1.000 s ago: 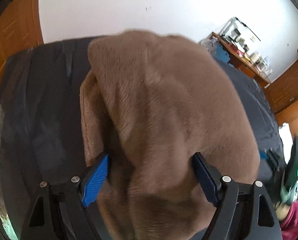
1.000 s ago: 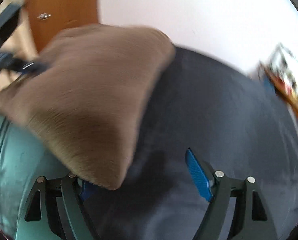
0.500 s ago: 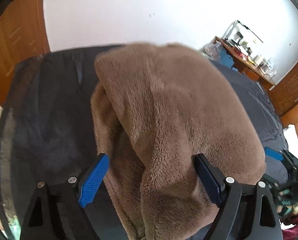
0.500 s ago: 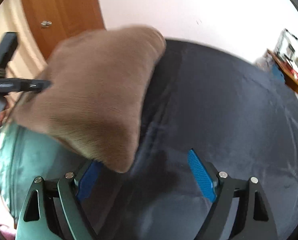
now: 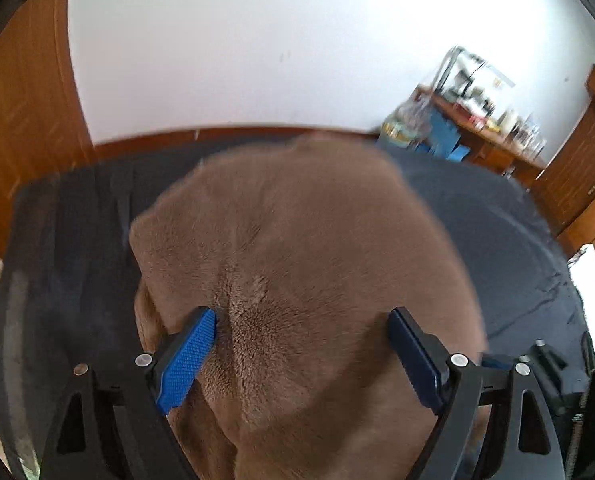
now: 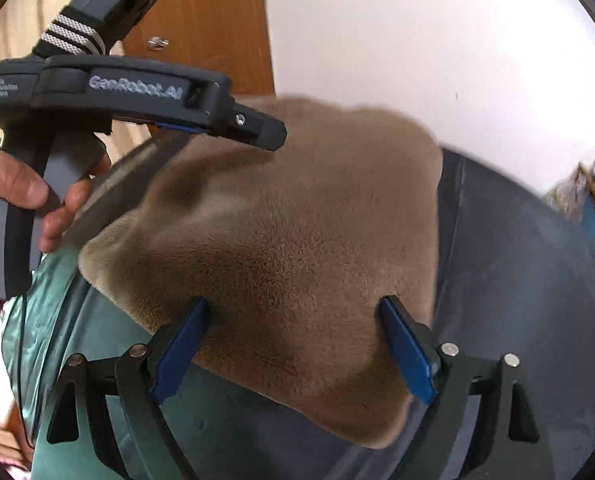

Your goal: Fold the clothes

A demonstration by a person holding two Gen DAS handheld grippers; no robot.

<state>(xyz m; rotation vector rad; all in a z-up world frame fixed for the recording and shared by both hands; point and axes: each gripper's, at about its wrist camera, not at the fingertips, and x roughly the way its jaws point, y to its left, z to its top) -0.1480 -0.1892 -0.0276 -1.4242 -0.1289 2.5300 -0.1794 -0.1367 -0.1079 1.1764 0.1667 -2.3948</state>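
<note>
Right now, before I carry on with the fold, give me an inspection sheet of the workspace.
Surface: dark grey cover spread over the bed; teal sheet showing at its near edge.
Job's things: brown fleece garment bunched in a thick folded pile on the cover.
Clutter: nothing seen on the cover besides the garment.
Grippers: left gripper open, fingers either side of the fleece; right gripper open, straddling the pile's near corner.
Cables: thin black cable hanging below the left gripper's handle.
Surroundings: white wall, wooden door, cluttered wooden desk at far right.
</note>
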